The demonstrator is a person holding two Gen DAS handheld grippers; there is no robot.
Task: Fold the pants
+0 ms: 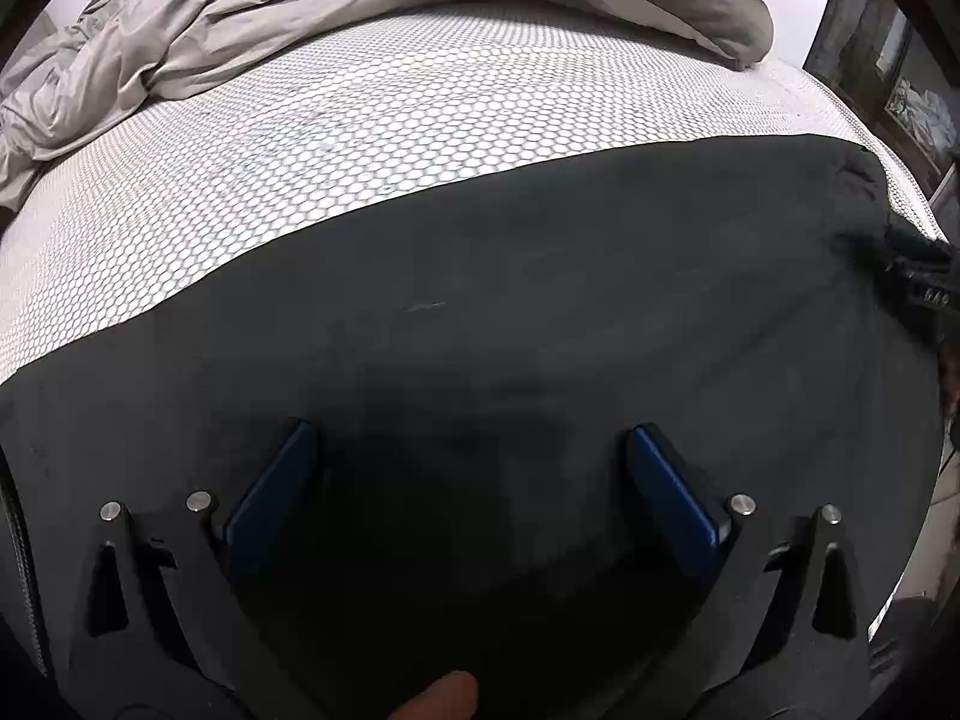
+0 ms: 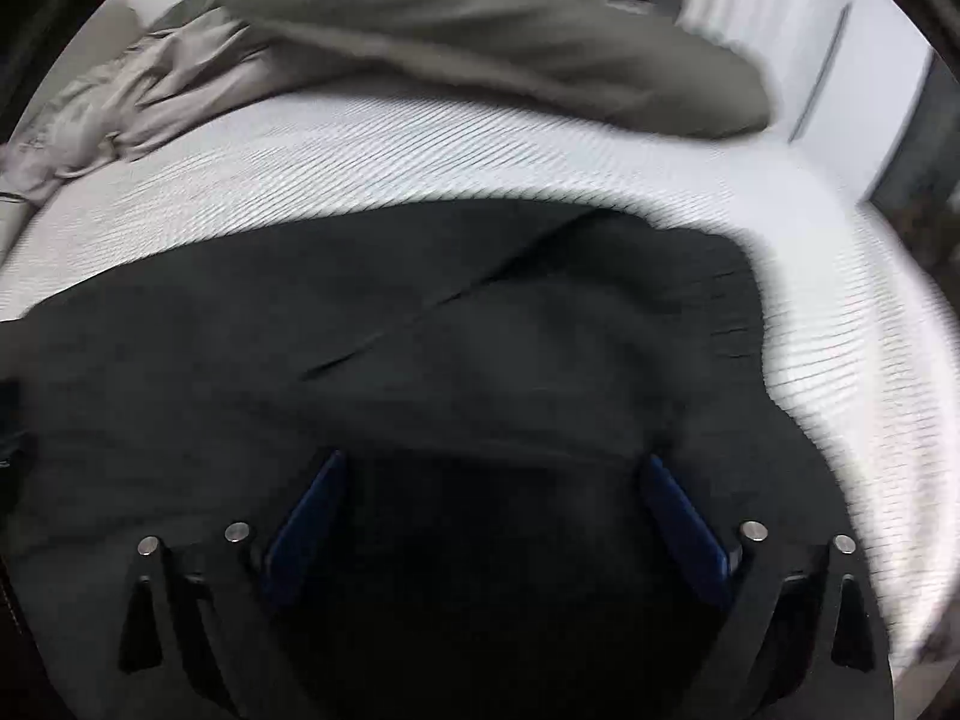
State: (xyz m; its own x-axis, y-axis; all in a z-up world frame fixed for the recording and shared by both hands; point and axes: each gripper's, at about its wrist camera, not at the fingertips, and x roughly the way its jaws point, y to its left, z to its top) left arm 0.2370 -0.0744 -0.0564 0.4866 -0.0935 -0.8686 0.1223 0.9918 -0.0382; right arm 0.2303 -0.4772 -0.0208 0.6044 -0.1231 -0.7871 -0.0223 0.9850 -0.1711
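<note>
Dark pants (image 1: 480, 276) lie spread flat on the white honeycomb-patterned mattress (image 1: 336, 132). My left gripper (image 1: 471, 438) hovers over the cloth, its blue pads (image 1: 273, 486) wide apart with only flat fabric beneath them; it is open. In the right wrist view the same pants (image 2: 420, 348) show a diagonal seam or pocket slit and a ribbed edge at the right. My right gripper (image 2: 495, 468) stands open above that cloth, holding nothing. This view is blurred by motion. The right gripper also shows as a dark shape at the far right edge (image 1: 924, 288) of the left wrist view.
A rumpled grey duvet (image 1: 198, 42) and a grey pillow (image 1: 678, 6) lie at the far side of the mattress; the pillow (image 2: 510, 42) appears in the right view too. Bare mattress (image 2: 840, 312) extends to the right of the pants. A fingertip (image 1: 441, 699) shows at the bottom edge.
</note>
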